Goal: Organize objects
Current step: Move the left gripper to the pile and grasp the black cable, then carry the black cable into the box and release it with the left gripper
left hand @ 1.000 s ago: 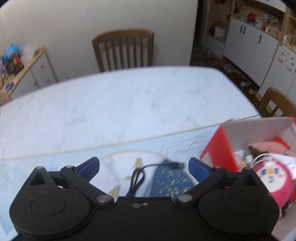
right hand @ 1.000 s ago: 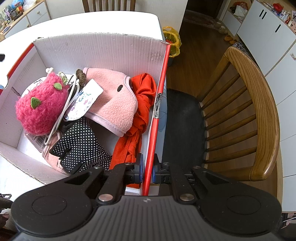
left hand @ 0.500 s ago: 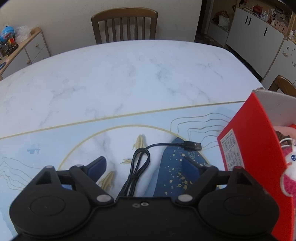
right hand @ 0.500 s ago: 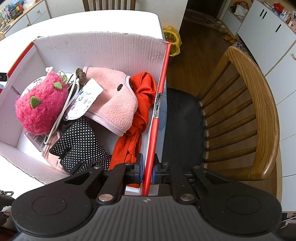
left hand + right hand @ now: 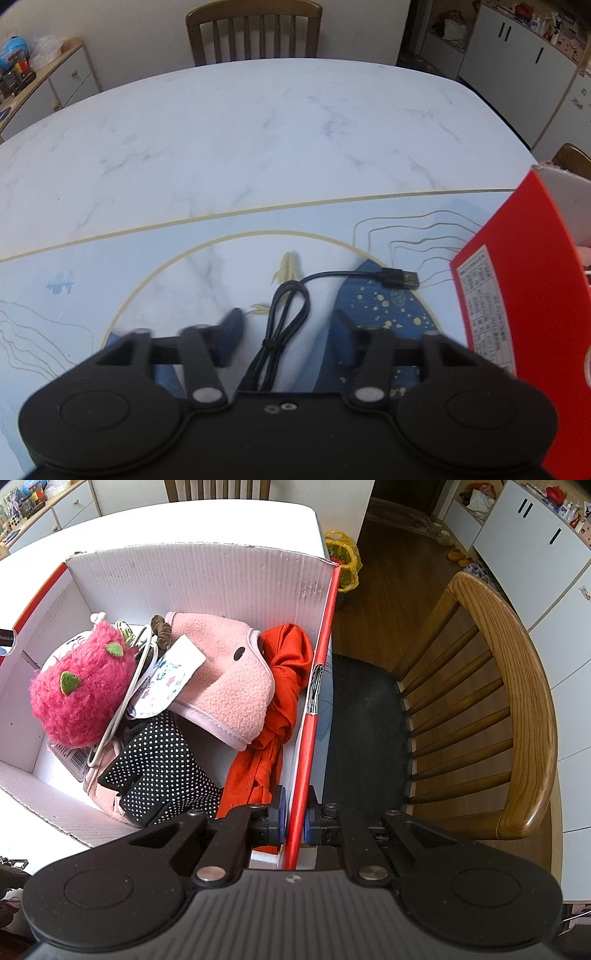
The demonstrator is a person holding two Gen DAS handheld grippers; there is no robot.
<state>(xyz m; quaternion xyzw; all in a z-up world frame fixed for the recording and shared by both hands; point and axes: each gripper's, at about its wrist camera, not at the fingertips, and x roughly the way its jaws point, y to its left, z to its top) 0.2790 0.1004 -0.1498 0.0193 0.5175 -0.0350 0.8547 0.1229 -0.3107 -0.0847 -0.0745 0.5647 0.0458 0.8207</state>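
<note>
The black cable is lying bundled on the surface just beside the red box; your left tongs are angling down, closing around it, not yet pressing. Your right tongs are clenching the box's wall.

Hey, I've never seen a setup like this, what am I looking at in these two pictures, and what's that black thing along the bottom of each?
The black thing is a hand-held gripper with two fingers; a person holds one in each hand, and a camera on each looks forward along its fingers.

The left gripper points down at a marble-look table where a coiled black cable lies on a blue patterned mat. Its jaws have just been closing around the cable, but the pads do not press it yet.

The right gripper is shut on the red wall of a cardboard box, steadying it. Inside lie a pink plush toy, a pink fleece cloth and an orange cloth.
</note>
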